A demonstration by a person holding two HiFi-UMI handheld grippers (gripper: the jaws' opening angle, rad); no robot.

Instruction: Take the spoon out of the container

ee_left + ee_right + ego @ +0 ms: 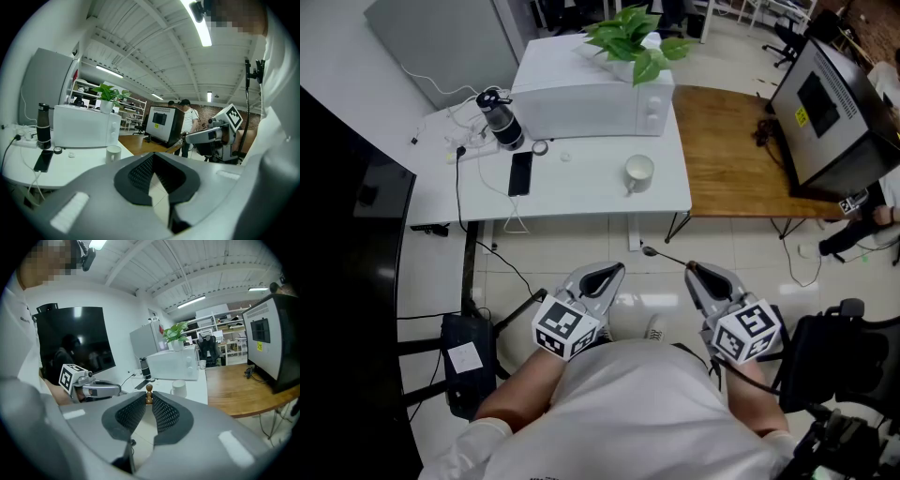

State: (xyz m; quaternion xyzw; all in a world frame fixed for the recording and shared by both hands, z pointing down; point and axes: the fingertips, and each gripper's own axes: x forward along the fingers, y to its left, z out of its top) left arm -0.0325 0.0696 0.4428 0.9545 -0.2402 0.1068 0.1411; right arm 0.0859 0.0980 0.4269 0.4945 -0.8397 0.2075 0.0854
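Seen from above, two hand-held tools are kept close to the body, over the floor, well short of the white surface (pixel 581 192). The spoon (pixel 650 251) is pinched by its handle tip in the right tool (pixel 692 267), its bowl pointing left and away. It is well apart from the white mug (pixel 638 172) standing on the surface. The left tool (pixel 605 273) is pressed together on nothing. Removal appears finished. Next, the spoon would likely be carried forward and laid on the surface, with the pinch kept firm until then.
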